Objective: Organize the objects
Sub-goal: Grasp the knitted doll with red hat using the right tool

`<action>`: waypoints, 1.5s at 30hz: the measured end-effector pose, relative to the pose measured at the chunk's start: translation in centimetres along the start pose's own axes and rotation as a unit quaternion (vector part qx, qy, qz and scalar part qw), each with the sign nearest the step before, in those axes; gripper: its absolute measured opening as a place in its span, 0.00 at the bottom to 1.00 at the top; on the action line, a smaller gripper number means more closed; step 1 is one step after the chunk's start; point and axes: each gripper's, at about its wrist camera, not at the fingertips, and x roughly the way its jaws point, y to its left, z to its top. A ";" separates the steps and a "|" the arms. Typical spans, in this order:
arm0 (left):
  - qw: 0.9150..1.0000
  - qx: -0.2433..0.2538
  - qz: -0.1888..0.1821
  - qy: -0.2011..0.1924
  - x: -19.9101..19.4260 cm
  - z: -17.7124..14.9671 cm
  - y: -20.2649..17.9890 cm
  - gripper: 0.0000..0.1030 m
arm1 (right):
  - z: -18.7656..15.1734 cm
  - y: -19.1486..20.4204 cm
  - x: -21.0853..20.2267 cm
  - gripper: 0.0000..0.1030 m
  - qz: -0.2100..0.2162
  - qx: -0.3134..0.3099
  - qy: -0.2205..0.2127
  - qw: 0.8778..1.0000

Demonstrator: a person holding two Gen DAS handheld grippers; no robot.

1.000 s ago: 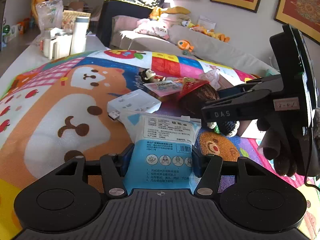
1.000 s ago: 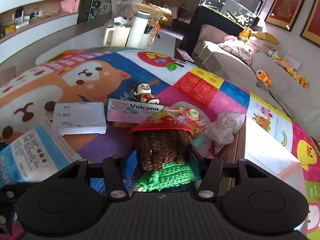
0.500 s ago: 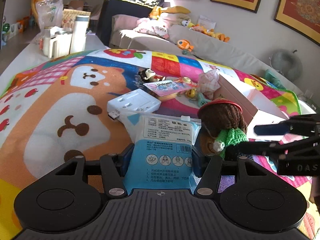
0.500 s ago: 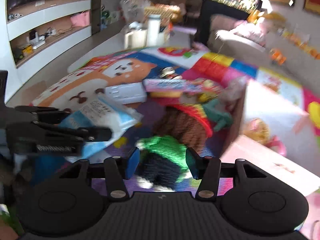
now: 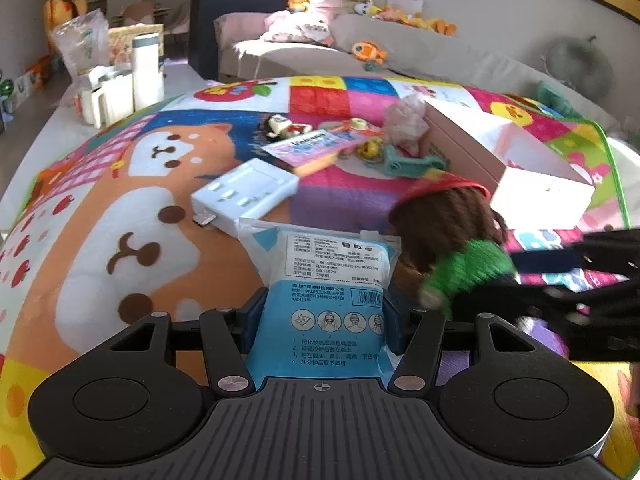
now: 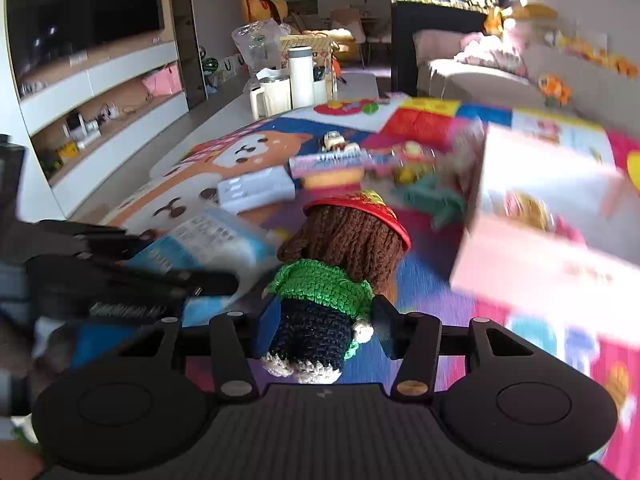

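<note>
Glossy blue-and-white plastic sachet (image 5: 324, 304) pinched flat in left tool (image 5: 320, 320); right tool (image 6: 322, 330) clamps nubby crocheted doll (image 6: 332, 272), green-sweatered, above quilted mat (image 5: 120, 208).

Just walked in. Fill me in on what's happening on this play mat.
A person is tidying with a handheld tool in each hand. The left tool is clamped on a blue and white packet, held above the colourful mat. The right tool grips a crocheted doll with brown hair and a green top, near the open pink box. A white charger box, a pink Volcano pack and small toys lie on the mat.
</note>
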 end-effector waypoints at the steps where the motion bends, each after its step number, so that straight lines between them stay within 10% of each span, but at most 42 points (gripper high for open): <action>1: 1.000 0.003 -0.002 0.003 0.0 0.0 -0.4 0.59 | -0.7 -0.4 -0.9 0.45 0.001 0.011 0.002 1.000; 4: 1.000 0.011 -0.024 0.016 0.0 0.0 -1.8 0.59 | -2.6 -1.5 -3.7 0.31 -0.023 0.028 -0.001 0.999; 14: 0.997 0.069 0.007 0.030 0.0 -0.7 -5.6 0.59 | -6.6 -2.7 -9.2 0.34 -0.065 0.031 -0.016 0.997; 20: 0.998 0.051 0.020 0.026 -0.8 -1.1 -4.0 0.59 | -3.4 -2.3 -9.3 0.78 -0.061 0.006 -0.077 0.995; 34: 0.999 0.045 0.023 0.020 -0.9 -1.2 -2.8 0.60 | 1.8 -2.6 2.7 0.71 0.004 0.094 0.015 0.995; 45: 0.998 0.051 0.027 0.022 -0.8 -1.2 -3.0 0.60 | -2.5 -3.2 -3.6 0.52 -0.026 0.058 0.039 0.997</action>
